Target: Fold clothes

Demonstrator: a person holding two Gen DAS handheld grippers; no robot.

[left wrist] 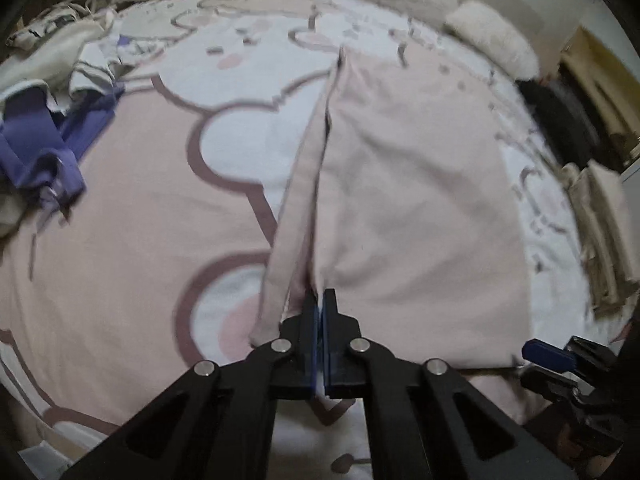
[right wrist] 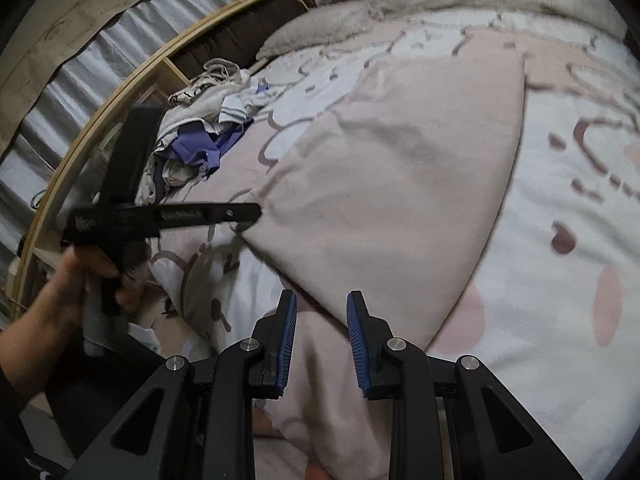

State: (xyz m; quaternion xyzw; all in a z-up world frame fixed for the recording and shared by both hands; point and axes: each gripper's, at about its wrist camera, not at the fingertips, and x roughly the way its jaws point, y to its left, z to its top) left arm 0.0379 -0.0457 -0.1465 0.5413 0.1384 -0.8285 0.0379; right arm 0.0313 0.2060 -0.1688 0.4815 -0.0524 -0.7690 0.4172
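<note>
Left claw (left wrist: 319,300) pinches the pink garment (left wrist: 420,208) — right claw (right wrist: 322,312) open.

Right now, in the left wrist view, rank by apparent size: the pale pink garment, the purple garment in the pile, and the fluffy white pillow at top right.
1. pale pink garment, largest by far, though nearest the camera.
2. purple garment.
3. fluffy white pillow; it lies farther off, so its rank against the purple garment is unsure.

garment (left wrist: 420,208) on bed (left wrist: 132,248), clothes pile (left wrist: 44,120) left
</note>
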